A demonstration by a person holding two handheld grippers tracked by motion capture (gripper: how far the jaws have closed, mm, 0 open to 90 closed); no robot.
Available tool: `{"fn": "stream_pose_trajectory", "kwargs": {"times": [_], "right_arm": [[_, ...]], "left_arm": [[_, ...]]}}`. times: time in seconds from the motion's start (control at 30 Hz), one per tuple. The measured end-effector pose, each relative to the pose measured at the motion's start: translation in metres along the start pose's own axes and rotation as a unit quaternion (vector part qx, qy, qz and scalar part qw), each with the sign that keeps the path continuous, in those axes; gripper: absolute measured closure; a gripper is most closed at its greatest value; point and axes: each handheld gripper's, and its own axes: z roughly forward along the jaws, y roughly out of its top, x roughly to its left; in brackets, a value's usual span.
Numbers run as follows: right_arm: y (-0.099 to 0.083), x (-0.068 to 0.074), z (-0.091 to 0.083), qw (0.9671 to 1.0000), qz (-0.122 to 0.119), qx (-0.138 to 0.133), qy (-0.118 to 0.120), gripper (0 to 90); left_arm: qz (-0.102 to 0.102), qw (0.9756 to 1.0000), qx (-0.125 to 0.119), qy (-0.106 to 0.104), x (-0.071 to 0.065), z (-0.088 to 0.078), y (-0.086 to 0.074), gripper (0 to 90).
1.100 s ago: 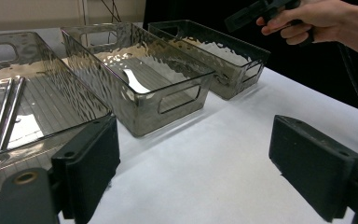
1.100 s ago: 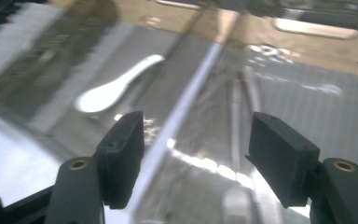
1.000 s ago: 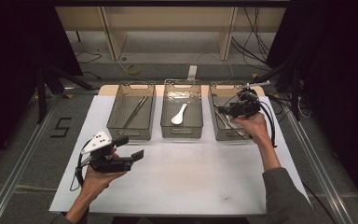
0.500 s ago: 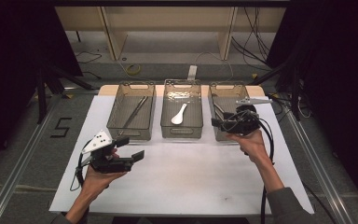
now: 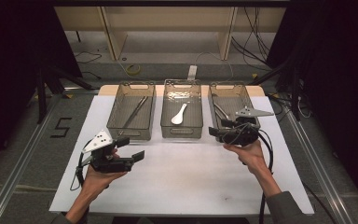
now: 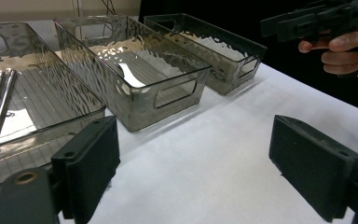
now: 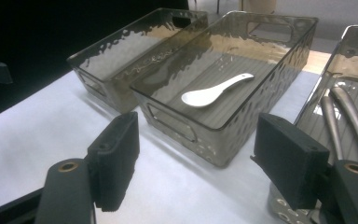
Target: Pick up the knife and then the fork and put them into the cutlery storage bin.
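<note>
A white sheet covers the desk (image 5: 182,182) in a dark room. Three smoky clear bins stand in a row: the left bin (image 5: 131,112) holds thin metal rods, perhaps chopsticks; the middle bin (image 5: 182,108) a white spoon (image 5: 179,115); the right bin (image 5: 230,105) metal cutlery. The left gripper (image 5: 133,148) hovers with jaws apart; the right gripper (image 5: 218,128), by the right bin's near end, has just been opening with nothing between its jaws.

We see a table (image 5: 182,186) under a white sheet. Directly on it stand three smoky clear bins in a far row: left bin (image 5: 131,133), middle bin (image 5: 182,132), right bin (image 5: 228,91), set just apart.
</note>
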Motion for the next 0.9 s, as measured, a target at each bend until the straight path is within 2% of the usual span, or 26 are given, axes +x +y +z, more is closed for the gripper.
{"fn": "stream_pose_trajectory", "kwargs": {"times": [0.1,0.2,0.27,0.8,0.9], "right_arm": [[-0.006,0.003,-0.003,0.9999,0.005,-0.013,0.007,32.2],[-0.011,0.007,-0.005,0.9998,-0.006,-0.014,0.012,32.0],[-0.014,0.008,-0.006,0.9998,-0.005,-0.012,0.017,31.7],[-0.042,0.019,-0.015,0.9993,-0.010,-0.026,0.024,28.8],[-0.047,0.022,-0.016,0.9992,-0.018,-0.026,0.025,28.6]], "left_arm": [[0.002,1.0000,0.001,-0.001,0.000,0.000,0.000,15.4],[0.002,1.0000,0.003,-0.002,0.000,0.001,0.000,15.4],[-0.002,1.0000,0.003,-0.004,0.000,0.001,0.000,15.4],[-0.005,0.9997,0.012,-0.021,-0.001,0.002,-0.001,15.4],[-0.003,0.9996,0.014,-0.023,-0.002,0.002,-0.001,15.4]]}}
